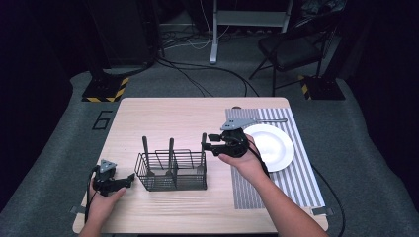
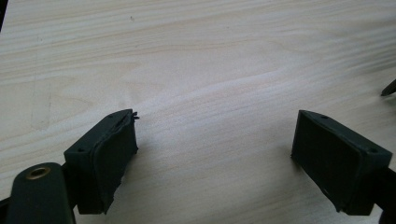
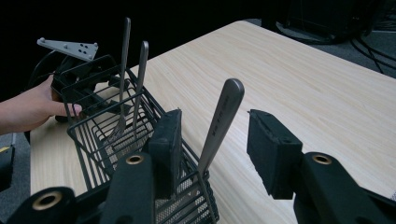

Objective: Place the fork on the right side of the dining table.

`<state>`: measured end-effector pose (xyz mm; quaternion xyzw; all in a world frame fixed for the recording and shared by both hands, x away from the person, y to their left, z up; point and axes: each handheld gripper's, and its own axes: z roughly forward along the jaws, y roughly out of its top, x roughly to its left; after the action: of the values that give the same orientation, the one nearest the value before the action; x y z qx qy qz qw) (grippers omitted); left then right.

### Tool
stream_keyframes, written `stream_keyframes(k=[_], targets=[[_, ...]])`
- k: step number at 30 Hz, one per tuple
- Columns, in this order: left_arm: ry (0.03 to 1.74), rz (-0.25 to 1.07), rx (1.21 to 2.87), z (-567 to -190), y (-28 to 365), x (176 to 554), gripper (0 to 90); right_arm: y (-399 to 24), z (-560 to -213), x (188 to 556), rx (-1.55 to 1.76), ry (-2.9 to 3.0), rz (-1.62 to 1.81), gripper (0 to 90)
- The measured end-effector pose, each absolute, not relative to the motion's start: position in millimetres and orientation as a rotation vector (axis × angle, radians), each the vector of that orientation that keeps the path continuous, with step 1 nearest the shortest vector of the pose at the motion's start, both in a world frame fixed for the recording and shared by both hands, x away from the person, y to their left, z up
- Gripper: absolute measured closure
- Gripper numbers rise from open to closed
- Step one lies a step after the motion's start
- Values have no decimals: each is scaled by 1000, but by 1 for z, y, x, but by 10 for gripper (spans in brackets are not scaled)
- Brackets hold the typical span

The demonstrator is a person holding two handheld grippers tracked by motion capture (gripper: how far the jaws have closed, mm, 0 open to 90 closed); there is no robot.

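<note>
Right between your right gripper's (image 3: pixel 212 149) open black jaws stands a silver handle (image 3: pixel 223 121), untouched, tall and leaning a bit, at the near end of the wire basket (image 3: pixel 100 140), while your left gripper (image 1: pixel 112 181), open too, rests far past the basket's other end.

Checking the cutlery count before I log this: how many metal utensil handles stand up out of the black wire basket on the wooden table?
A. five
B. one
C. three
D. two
C: the right gripper view shows three metal utensil handles rising from the black wire basket, one of them between the open jaws of the right gripper.
</note>
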<state>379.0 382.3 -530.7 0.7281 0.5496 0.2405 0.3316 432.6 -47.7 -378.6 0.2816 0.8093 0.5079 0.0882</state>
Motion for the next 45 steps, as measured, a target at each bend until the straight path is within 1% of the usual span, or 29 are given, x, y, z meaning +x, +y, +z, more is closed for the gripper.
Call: stream_keyframes(k=[10, 18, 22, 24, 25, 26, 27, 28, 30, 31, 32, 35, 36, 38, 42, 45], targets=[[1436, 634, 1899, -531, 382, 379, 139, -37, -374, 440, 804, 2400, 1504, 524], [1436, 635, 1898, -531, 382, 379, 138, -31, -369, 442, 770, 2409, 1508, 538], [1436, 635, 1898, -531, 382, 379, 139, -30, -369, 443, 759, 2421, 1501, 563], [1436, 635, 1898, -531, 382, 379, 139, -31, -369, 443, 770, 2422, 1500, 580], [1436, 635, 1898, -531, 382, 379, 139, -32, -368, 443, 773, 2423, 1501, 603], [1436, 635, 1898, -531, 382, 379, 139, -32, -368, 443, 773, 2423, 1501, 603], [1436, 635, 1898, -531, 382, 379, 138, -34, -367, 442, 772, 2428, 1495, 636], [1436, 635, 1898, -531, 382, 379, 138, -34, -367, 442, 772, 2428, 1495, 636], [1436, 635, 1898, -531, 382, 379, 138, -35, -366, 442, 773, 2435, 1497, 667], [1436, 635, 1898, -531, 382, 379, 138, -35, -365, 441, 761, 2438, 1495, 700], [1436, 635, 1898, -531, 382, 379, 138, -35, -365, 441, 761, 2438, 1495, 700], [1436, 635, 1898, -531, 382, 379, 138, -36, -363, 438, 751, 2446, 1498, 756], [1436, 635, 1898, -531, 382, 379, 138, -36, -363, 438, 751, 2446, 1498, 756], [1436, 635, 1898, -531, 382, 379, 138, -35, -361, 436, 738, 2457, 1496, 799], [1436, 635, 1898, -531, 382, 379, 138, -33, -356, 433, 694, 2497, 1491, 846], [1436, 635, 1898, -531, 382, 379, 138, -32, -354, 431, 681, 2514, 1498, 854]])
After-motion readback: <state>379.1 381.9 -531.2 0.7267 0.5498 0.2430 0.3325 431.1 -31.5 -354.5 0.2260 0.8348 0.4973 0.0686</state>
